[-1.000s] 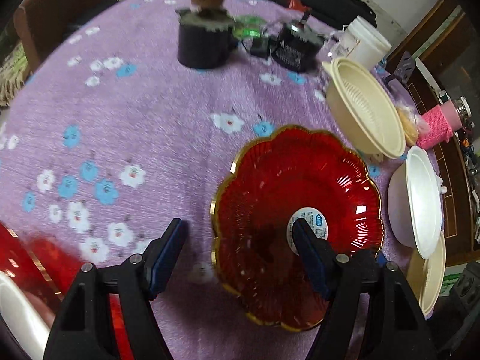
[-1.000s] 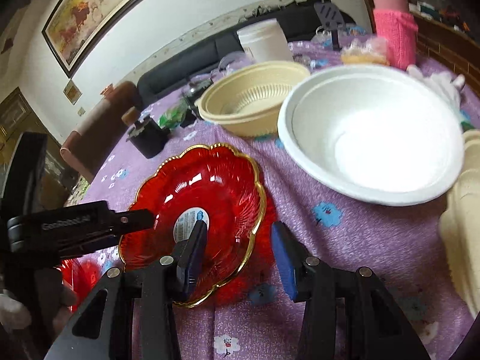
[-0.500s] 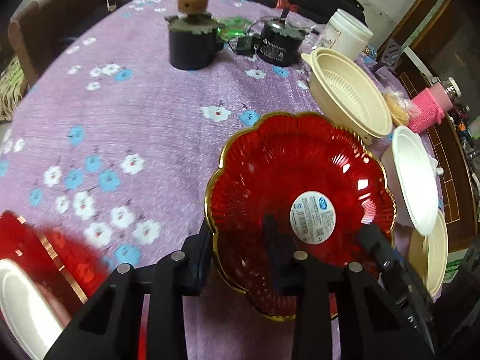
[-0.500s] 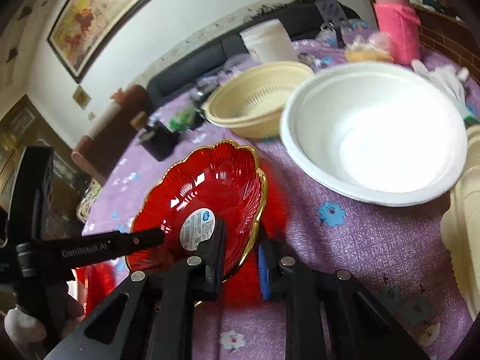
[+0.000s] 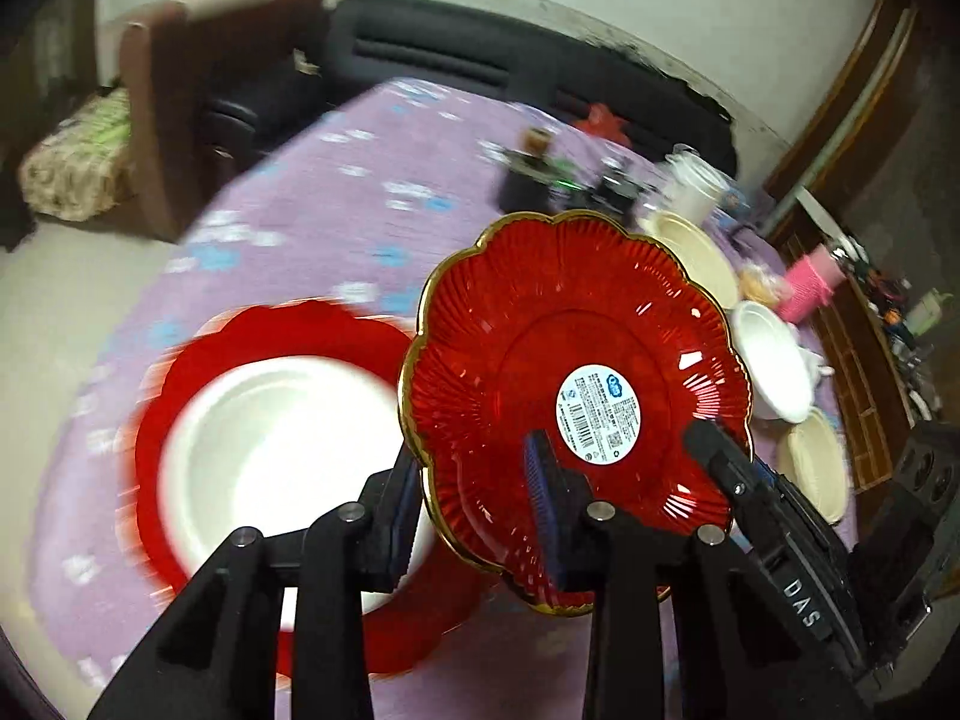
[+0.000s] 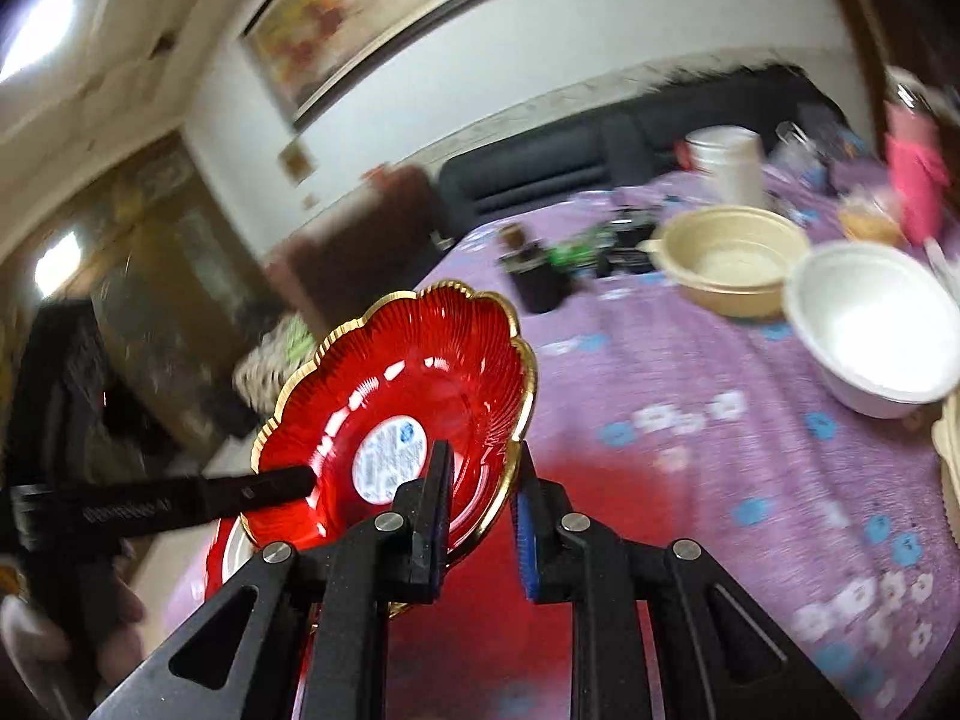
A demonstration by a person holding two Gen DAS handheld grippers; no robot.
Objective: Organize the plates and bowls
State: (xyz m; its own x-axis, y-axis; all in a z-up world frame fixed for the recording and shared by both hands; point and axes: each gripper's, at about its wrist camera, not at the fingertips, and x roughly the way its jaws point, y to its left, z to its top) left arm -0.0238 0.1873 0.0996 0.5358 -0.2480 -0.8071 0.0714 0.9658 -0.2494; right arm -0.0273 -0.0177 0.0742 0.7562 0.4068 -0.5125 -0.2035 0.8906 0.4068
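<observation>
While tilted above the table, red plate [image 5: 576, 360] sits pinched by left claw [image 5: 474, 516] and right claw [image 6: 480, 516] at opposite rims

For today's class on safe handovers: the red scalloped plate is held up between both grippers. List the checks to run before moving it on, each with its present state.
1. Left gripper shut on the red plate's rim: ok.
2. Right gripper shut on the opposite rim: ok.
3. Plate lifted off the purple tablecloth: ok.
4. Plate level: not ok, tilted.
5. Second red plate free to receive it: not ok, a white bowl sits in it.
6. Grip firm enough: cannot tell.
</observation>
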